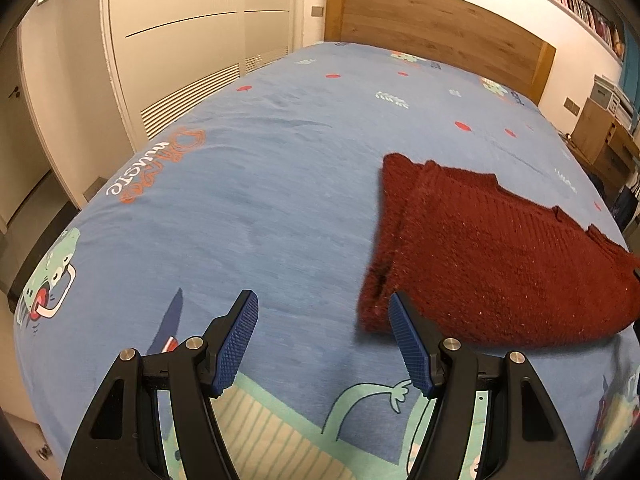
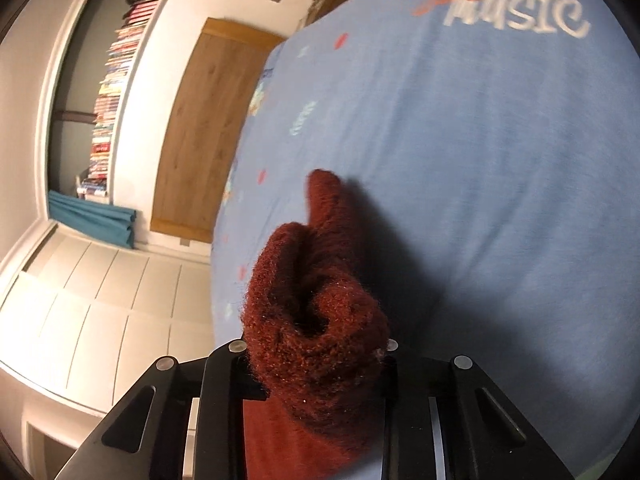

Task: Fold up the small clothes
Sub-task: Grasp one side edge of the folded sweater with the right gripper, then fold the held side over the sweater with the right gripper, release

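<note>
A dark red knitted sweater lies partly folded on the blue printed bedspread, right of centre in the left wrist view. My left gripper is open and empty, its blue pads just left of the sweater's near corner. In the right wrist view my right gripper is shut on a bunched part of the sweater, held above the bed; its fingertips are hidden by the knit.
A wooden headboard stands at the far end of the bed. White wardrobe doors line the left side. A bookshelf and wooden furniture are to the right. The bedspread spreads wide beyond the sweater.
</note>
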`<state>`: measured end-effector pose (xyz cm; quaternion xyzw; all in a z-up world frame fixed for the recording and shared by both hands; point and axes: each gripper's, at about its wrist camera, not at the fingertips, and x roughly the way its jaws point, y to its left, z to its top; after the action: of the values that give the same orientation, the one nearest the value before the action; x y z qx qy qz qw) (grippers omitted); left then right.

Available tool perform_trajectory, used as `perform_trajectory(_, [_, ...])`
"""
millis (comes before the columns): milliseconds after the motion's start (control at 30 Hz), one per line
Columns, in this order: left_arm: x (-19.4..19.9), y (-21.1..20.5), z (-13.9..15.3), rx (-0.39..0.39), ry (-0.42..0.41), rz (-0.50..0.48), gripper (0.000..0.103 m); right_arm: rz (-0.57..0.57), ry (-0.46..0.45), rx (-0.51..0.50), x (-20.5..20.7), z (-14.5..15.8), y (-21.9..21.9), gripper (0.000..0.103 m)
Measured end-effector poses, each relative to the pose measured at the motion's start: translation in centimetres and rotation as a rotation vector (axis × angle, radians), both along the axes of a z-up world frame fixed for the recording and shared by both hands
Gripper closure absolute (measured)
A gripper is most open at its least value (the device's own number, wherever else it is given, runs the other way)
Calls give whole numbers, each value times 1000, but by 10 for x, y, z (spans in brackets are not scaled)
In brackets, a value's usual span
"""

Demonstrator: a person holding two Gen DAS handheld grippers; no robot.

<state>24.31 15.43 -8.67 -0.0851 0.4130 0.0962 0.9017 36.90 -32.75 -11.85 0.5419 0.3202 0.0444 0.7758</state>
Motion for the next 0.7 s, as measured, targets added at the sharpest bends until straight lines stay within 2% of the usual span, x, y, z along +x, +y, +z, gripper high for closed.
perform_trajectory(333, [-10, 27, 12, -41, -32, 43, 41, 105, 0, -32, 36, 51, 63, 76])
perform_trajectory(500, [-16, 46, 18, -52, -44, 69, 41, 173, -4, -26, 61, 65, 111, 76])
perform_trajectory(700, [-24, 70, 18, -61, -50, 107, 41, 301, -22, -35, 83, 74, 191, 76])
